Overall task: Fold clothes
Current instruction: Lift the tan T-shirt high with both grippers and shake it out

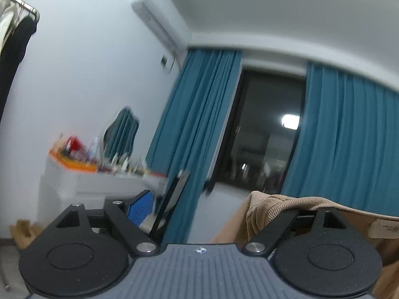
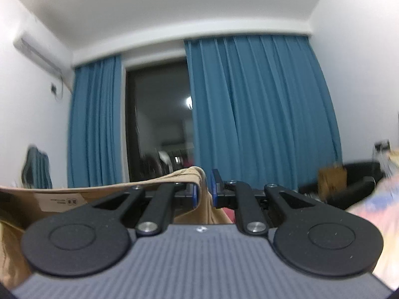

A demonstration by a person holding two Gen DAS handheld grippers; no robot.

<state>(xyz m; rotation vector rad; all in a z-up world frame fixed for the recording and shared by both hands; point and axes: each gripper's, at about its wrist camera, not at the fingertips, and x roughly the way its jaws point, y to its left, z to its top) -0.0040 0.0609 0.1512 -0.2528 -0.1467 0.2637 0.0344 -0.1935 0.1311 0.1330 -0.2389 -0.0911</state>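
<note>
Both handheld grippers are raised and aimed across a bedroom toward a dark glass door (image 2: pixel 159 124) framed by teal curtains (image 2: pixel 261 114).

From the left wrist view, the left gripper (image 1: pixel 202 206) has its fingers spread wide apart. One blue-padded finger (image 1: pixel 139 208) stands free at the left. The other finger is hidden under a tan corduroy garment (image 1: pixel 281 206), whose ribbed hem drapes over that side of the tool. I cannot tell whether the garment only lies over that finger or is caught on it; nothing is pinched between the two fingers. A pale sewn-in label (image 1: pixel 384 228) shows on the fabric's inner face, at the right edge.

From the right wrist view, the right gripper (image 2: pixel 204 189) has its two blue pads drawn close together, with a fold of the same tan garment (image 2: pixel 194 174) between them. The cloth rises above the fingertips and hangs down through the narrow gap, so the pads appear clamped on it. The garment stretches away to the left of this gripper, its label (image 2: pixel 62 201) showing on the inside.

Around the room: a white air conditioner (image 1: pixel 159 22) is mounted high on the left wall. Below it, a white dresser (image 1: pixel 99 184) carries blurred clutter and a mirror (image 1: pixel 122 132). Dark clothes hang from a rail (image 1: pixel 22 2) at the far left. At the far right, a dark chair (image 2: pixel 349 182) is blurred.
</note>
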